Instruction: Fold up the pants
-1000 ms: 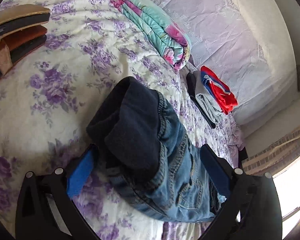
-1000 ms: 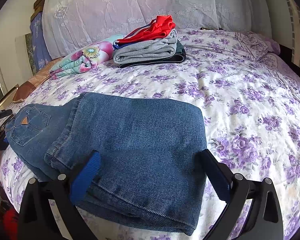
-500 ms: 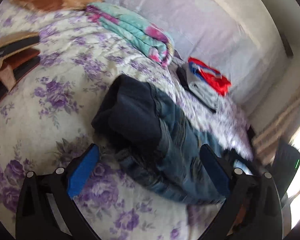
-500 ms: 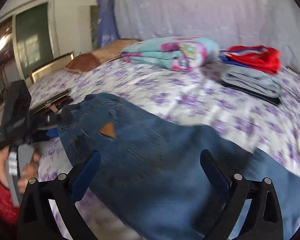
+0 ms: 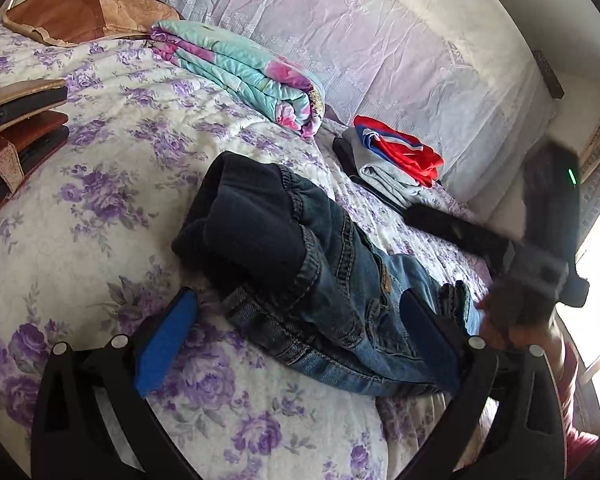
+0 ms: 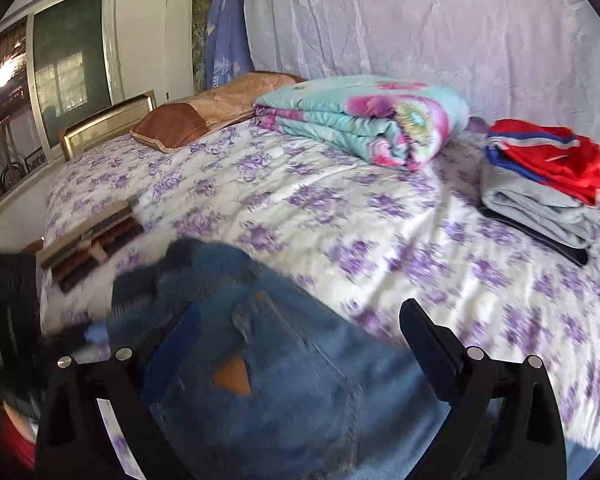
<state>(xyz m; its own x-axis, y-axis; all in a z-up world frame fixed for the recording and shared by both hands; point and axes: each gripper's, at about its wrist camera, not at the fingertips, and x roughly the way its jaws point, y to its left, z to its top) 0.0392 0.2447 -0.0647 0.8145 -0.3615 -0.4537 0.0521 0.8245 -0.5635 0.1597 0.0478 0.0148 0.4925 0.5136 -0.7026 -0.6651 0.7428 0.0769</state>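
Observation:
Folded blue jeans (image 5: 332, 292) lie on the purple-flowered bedspread (image 5: 112, 184), with a dark fleece lining showing at the waistband (image 5: 244, 220). My left gripper (image 5: 300, 340) is open, its fingers on either side of the waist end, holding nothing. In the right wrist view the jeans (image 6: 280, 376) are blurred, with a brown patch (image 6: 232, 376) on the back pocket. My right gripper (image 6: 300, 344) is open just above them. The right gripper's body also shows in the left wrist view (image 5: 540, 256) at the far right, over the jeans' other end.
A rolled turquoise floral quilt (image 5: 244, 76) and a stack of folded clothes with a red garment on top (image 5: 396, 160) lie near the white lace-covered wall. A brown pillow (image 6: 204, 112) lies at the headboard. Flat brown cases (image 5: 16, 128) lie at the bed's left edge.
My left gripper has pulled back from the jeans, which now lie farther ahead. My right gripper has swung left along the jeans toward the pocket end and into the left view.

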